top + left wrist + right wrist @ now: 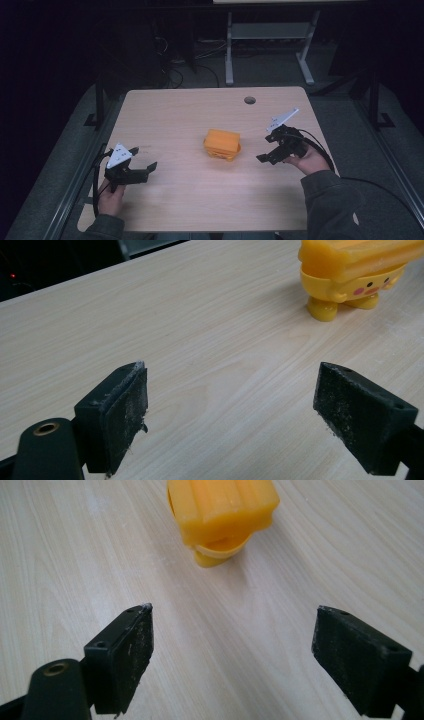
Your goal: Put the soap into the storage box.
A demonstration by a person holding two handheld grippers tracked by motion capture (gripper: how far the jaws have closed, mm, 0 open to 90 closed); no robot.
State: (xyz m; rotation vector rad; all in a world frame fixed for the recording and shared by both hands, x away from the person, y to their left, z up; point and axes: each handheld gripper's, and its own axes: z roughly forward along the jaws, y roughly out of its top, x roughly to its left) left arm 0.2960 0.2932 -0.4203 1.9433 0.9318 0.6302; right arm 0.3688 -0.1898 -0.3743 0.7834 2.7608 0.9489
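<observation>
While both tools sit short of the toy, the step in hand looks like the approach to a grasp.

High view: the yellow plastic toy box with a ridged lid (pixel 222 144) stands near the middle of the pale wooden table (pixel 190 200); the left gripper (pixel 143 166) rests well apart from it at the near left, the right gripper (pixel 266 155) is near its right side.

Left gripper view: jaws spread wide over bare wood; the toy, with a painted face and small feet (pixel 357 275), stands far up right. Swing toward it first.

Right gripper view: jaws spread wide, the toy (pixel 221 517) ahead and slightly left. Centre it between the pads (pixel 131 655), then clamp low, under the lid's overhang, I judge.
</observation>
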